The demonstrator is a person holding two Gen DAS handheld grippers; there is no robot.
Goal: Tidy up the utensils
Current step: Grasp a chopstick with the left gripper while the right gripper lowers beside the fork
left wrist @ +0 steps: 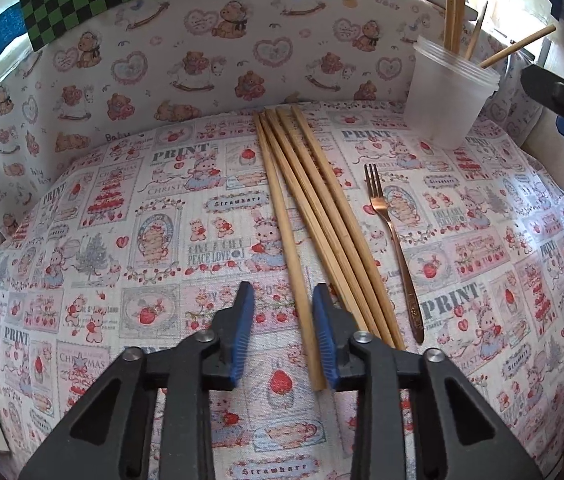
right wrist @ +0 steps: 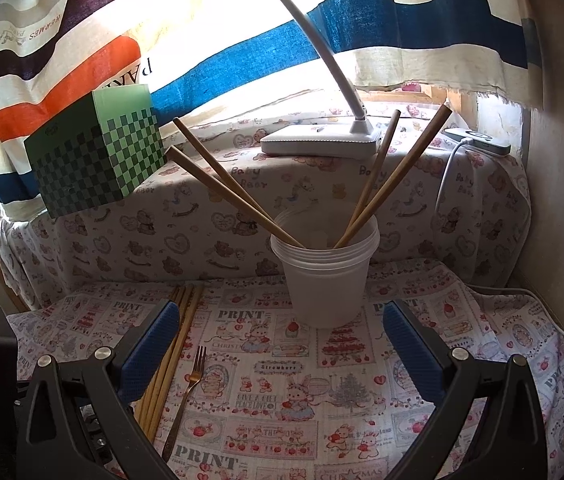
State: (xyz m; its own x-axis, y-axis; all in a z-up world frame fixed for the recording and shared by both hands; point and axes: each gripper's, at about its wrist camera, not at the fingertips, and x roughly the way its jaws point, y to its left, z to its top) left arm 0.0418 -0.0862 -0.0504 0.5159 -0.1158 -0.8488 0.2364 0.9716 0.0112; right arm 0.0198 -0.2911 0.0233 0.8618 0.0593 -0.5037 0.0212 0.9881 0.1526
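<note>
Right wrist: right gripper (right wrist: 280, 354) fingers spread before cup (right wrist: 325, 276); left gripper (left wrist: 283, 332) fingers parted astride chopstick (left wrist: 287, 236).

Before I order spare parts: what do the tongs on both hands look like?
Both match. Left tongs and right tongs: black angular plastic arms with cut-outs, silver round pivot pins, and blue ribbed pads on the inner faces. No cables or markings show.
</note>
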